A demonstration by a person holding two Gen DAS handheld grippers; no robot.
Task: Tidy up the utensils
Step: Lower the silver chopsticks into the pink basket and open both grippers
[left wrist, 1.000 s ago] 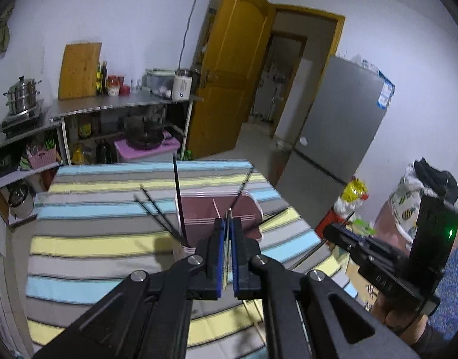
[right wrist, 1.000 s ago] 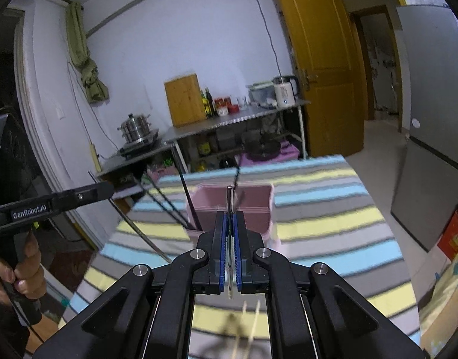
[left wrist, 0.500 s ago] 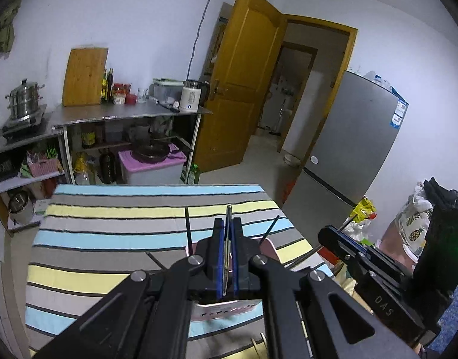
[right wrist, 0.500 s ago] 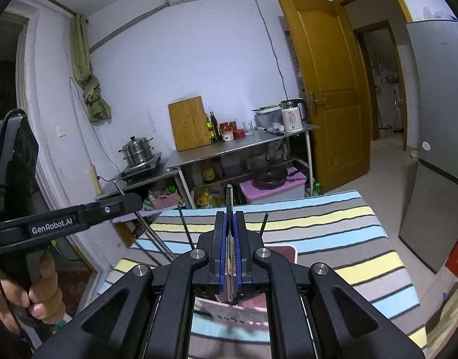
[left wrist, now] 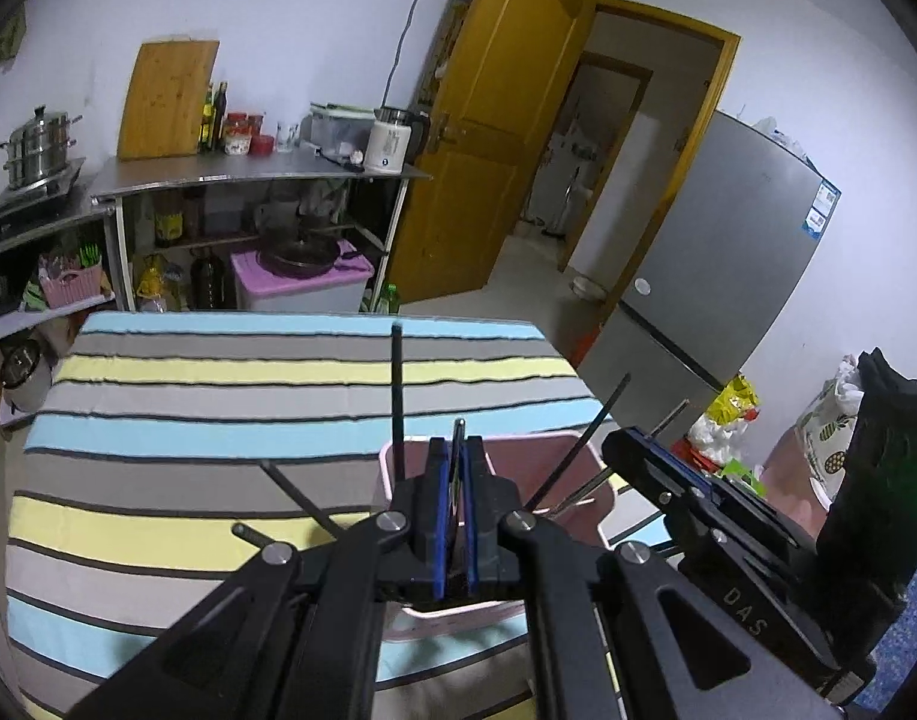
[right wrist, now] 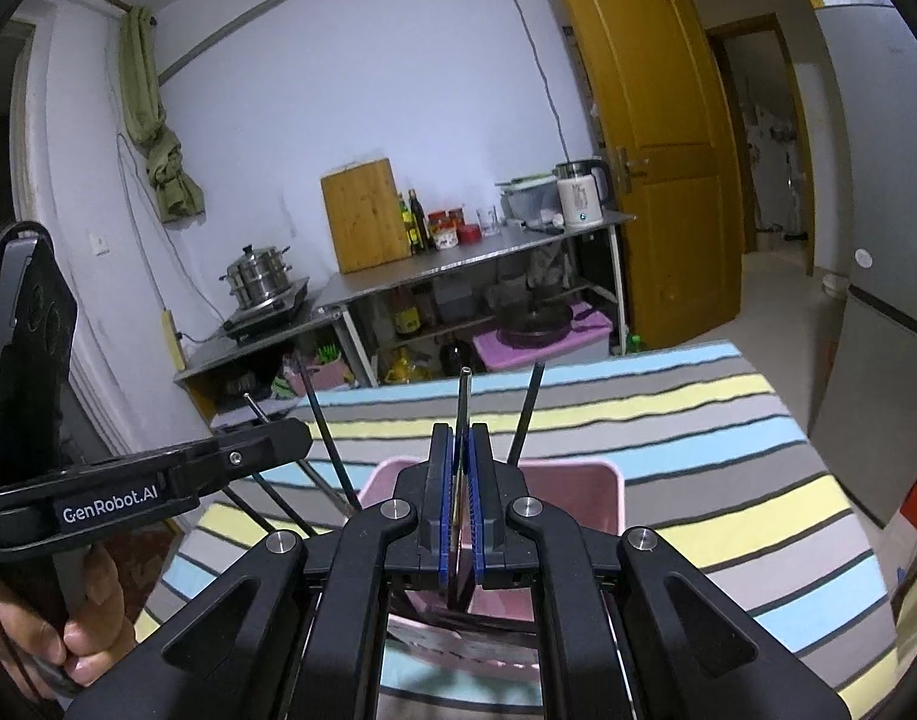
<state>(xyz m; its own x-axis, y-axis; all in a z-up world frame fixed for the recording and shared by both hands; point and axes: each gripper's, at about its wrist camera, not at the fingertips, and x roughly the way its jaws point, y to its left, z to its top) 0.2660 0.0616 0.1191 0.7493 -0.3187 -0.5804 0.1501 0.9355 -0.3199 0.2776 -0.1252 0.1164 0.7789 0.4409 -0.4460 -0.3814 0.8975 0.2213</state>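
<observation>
Left tongs [left wrist: 456, 456], right tongs [right wrist: 463, 450]: each clamps one upright chopstick [left wrist: 458, 435], directly above pink bin [left wrist: 569, 441]; long axis vertical.

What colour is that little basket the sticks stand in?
Pink; the basket shows best in the right wrist view.

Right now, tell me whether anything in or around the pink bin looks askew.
Yes. The black chopsticks in the pink bin splay out at different angles instead of standing together, and one juts over the left rim above the striped cloth. Both grippers, left and right, are shut on single sticks.
</observation>
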